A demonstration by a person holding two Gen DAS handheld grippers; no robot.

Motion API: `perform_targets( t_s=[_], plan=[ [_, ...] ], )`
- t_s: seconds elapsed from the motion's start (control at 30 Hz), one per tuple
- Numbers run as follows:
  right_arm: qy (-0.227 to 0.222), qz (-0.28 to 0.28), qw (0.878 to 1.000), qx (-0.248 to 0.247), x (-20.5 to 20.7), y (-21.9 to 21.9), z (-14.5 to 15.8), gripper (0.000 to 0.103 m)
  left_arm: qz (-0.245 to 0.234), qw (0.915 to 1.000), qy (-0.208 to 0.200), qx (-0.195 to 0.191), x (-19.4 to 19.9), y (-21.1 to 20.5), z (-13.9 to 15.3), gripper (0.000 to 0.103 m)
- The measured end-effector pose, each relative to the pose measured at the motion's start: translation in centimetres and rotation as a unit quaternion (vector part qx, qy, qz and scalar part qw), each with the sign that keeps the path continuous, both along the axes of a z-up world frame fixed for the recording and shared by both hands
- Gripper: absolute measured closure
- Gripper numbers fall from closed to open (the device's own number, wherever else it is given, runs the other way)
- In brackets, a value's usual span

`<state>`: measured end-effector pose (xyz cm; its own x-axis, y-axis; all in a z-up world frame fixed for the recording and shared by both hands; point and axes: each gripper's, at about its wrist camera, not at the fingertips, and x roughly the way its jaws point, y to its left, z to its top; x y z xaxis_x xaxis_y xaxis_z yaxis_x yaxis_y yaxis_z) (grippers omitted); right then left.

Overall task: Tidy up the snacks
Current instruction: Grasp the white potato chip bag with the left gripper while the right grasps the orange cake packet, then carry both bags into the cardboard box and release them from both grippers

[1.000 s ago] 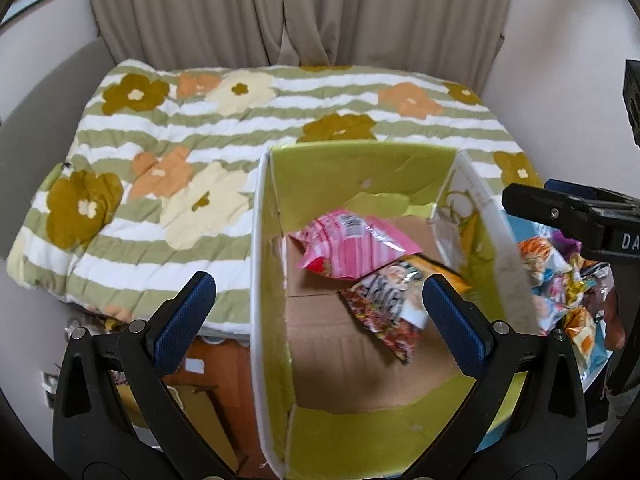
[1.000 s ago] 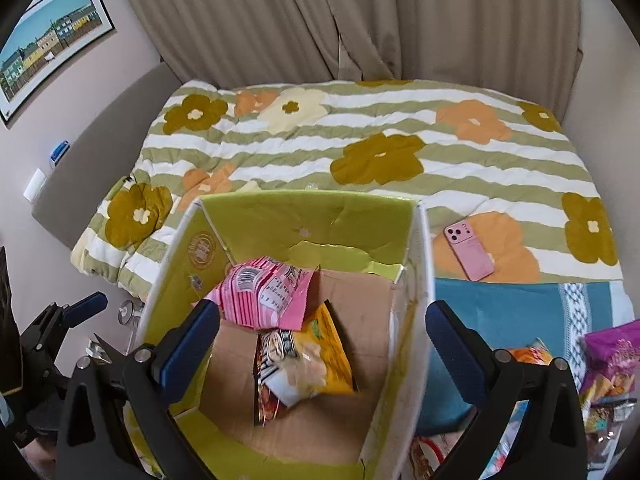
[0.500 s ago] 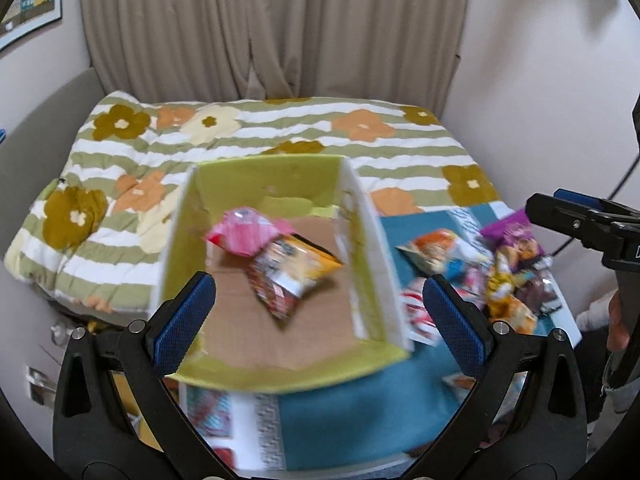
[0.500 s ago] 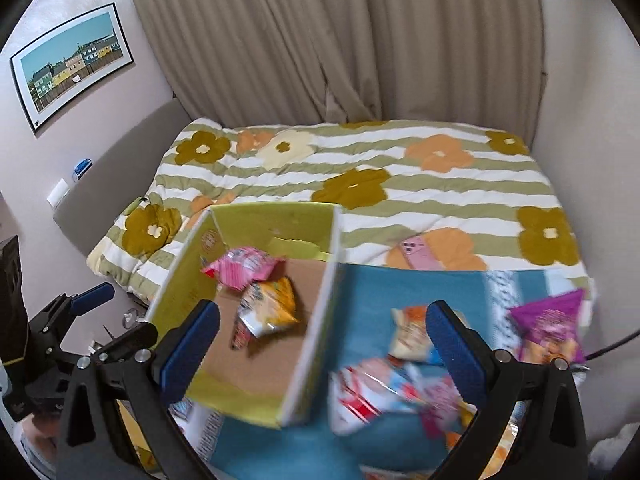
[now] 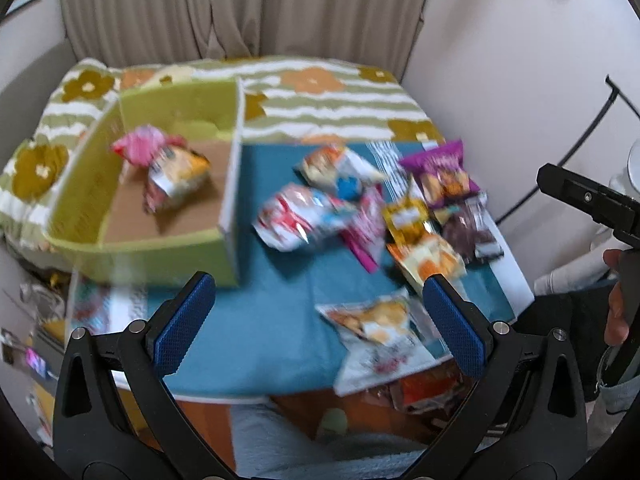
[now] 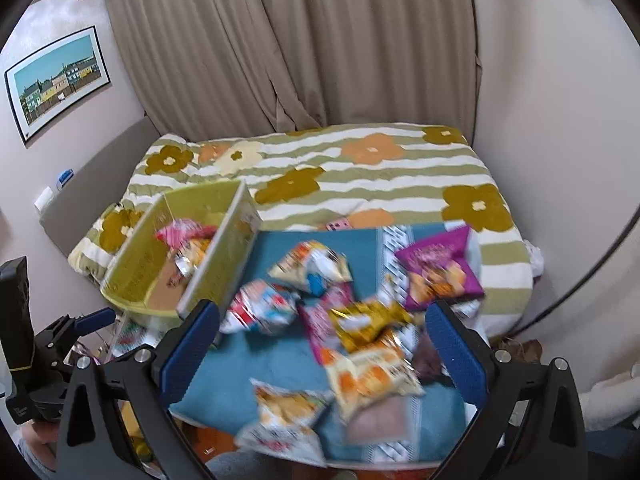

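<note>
A green cardboard box [image 5: 160, 248] [image 6: 136, 264] stands at the left of a blue-clothed table [image 5: 272, 320] [image 6: 272, 364]. It holds a pink snack bag [image 5: 140, 148] [image 6: 180, 234] and a yellow one [image 5: 176, 172]. Several loose snack bags lie right of it: a red-white bag [image 5: 296, 220] [image 6: 260, 308], a purple bag [image 5: 440, 172] [image 6: 436, 268], an orange bag [image 5: 428, 260] [image 6: 372, 376], a white chip bag [image 5: 376, 332] [image 6: 284, 416]. My left gripper [image 5: 316, 324] is open and empty above the table's near edge. My right gripper [image 6: 320, 344] is open and empty above the bags.
A bed with a striped flowered quilt [image 6: 360, 168] lies behind the table, a pink phone [image 6: 338, 225] on it. Curtains [image 6: 300, 40] hang behind. The right gripper shows at the right edge of the left wrist view [image 5: 588, 200]; the left one shows low left in the right wrist view [image 6: 68, 332].
Both grippers have pulled back and up from over the box and swung right. The table with the loose bags has come into view. Both stay open.
</note>
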<state>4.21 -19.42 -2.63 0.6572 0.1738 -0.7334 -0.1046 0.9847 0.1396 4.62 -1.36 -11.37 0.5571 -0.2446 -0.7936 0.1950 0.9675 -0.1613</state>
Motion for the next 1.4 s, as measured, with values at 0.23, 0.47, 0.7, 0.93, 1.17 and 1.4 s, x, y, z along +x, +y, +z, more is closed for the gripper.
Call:
perform_targets(
  t_s=[0.23,0.47,0.7,0.93,1.17,1.4],
  plan=[
    [0.048,-0.001,0.999,0.02,-1.7,-3.4,-5.1,0.0,0.003,0.9975,0.071,0.001,-0.8,-3.8,-5.6,0.0],
    [0.066,0.032,0.997,0.01,-0.6,-3.7,-10.0,0.0,0.007,0.9935,0.113,0.002,0.4,-6.2,-11.0,0.0],
    [0.082,0.06,0.995,0.011,1.6,-3.4,-14.2,0.0,-0.001,0.9903,0.138,0.011,0.8,-7.9,-14.6,0.0],
    [0.106,0.096,0.99,0.005,3.6,-2.8,-17.2,0.0,0.006,0.9875,0.157,0.011,1.5,-7.8,-16.9,0.014],
    [0.132,0.104,0.986,0.011,4.9,-2.6,-19.2,0.0,-0.001,0.9877,0.155,0.015,1.6,-7.7,-17.1,0.03],
    [0.137,0.107,0.985,0.016,5.7,-2.9,-20.0,0.0,0.004,0.9871,0.16,0.011,2.8,-6.5,-16.6,0.032]
  ],
)
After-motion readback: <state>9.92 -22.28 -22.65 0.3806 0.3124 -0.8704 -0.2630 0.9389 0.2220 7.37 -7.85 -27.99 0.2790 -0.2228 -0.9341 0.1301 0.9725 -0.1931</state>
